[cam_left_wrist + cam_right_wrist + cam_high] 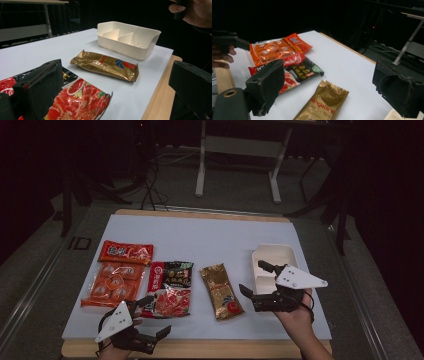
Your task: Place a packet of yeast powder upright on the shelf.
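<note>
Two tongs stand with jaws apart and empty, the right gripper (pixel 256 282) just beside the gold packet (pixel 221 291) lying flat between it and the left gripper (pixel 152 315); a shallow pinch might skid off its slick foil.

- Three snack packets: one orange packet (pixel 116 272), one red-and-black packet (pixel 170 287), one gold packet (pixel 221 291)
- One white divided box (pixel 272 262)
- Two tools: left tool (pixel 150 316), right tool (pixel 256 279)
</note>
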A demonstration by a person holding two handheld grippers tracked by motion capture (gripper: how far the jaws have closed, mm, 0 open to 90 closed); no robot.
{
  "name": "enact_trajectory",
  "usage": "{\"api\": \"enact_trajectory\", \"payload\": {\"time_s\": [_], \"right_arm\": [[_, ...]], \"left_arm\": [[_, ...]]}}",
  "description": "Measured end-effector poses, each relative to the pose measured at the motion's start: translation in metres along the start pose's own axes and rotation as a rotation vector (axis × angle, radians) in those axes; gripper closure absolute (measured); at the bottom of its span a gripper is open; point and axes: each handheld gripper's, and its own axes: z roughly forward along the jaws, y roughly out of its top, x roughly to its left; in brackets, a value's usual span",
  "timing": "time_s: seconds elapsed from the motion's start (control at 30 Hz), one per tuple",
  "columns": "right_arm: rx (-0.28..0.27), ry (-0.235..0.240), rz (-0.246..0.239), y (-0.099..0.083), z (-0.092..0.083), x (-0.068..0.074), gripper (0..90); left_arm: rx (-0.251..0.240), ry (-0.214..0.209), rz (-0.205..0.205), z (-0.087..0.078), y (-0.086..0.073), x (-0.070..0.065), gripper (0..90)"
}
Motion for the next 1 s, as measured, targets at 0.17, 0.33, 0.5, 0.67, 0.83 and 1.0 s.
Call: {"api": "enact_trajectory", "payload": {"time_s": [0.17, 0.33, 0.5, 0.67, 0.83, 1.0], "right_arm": [[0.018, -0.016, 0.004, 0.009, 0.013, -0.005, 10.5], [0.042, -0.022, 0.008, 0.016, 0.029, -0.01, 10.7], [0.069, -0.03, 0.012, 0.018, 0.045, -0.012, 12.4], [0.11, -0.026, 0.042, 0.017, 0.061, -0.016, 13.1], [0.19, -0.013, 0.114, 0.012, 0.087, -0.022, 15.5], [0.244, -0.024, 0.138, 0.007, 0.108, -0.026, 17.3]], "left_arm": [[-0.001, 0.0, 0.001, 0.0, 0.0, 0.0, 0.1], [0.001, -0.004, -0.001, 0.0, 0.0, 0.0, 0.1], [0.001, -0.005, -0.003, 0.0, -0.001, 0.001, 0.1], [0.001, -0.01, -0.009, 0.0, -0.001, 0.001, 0.1], [0.006, -0.01, -0.011, 0.001, -0.002, 0.002, 0.1], [0.009, -0.014, -0.013, 0.001, -0.002, 0.002, 0.1]]}}
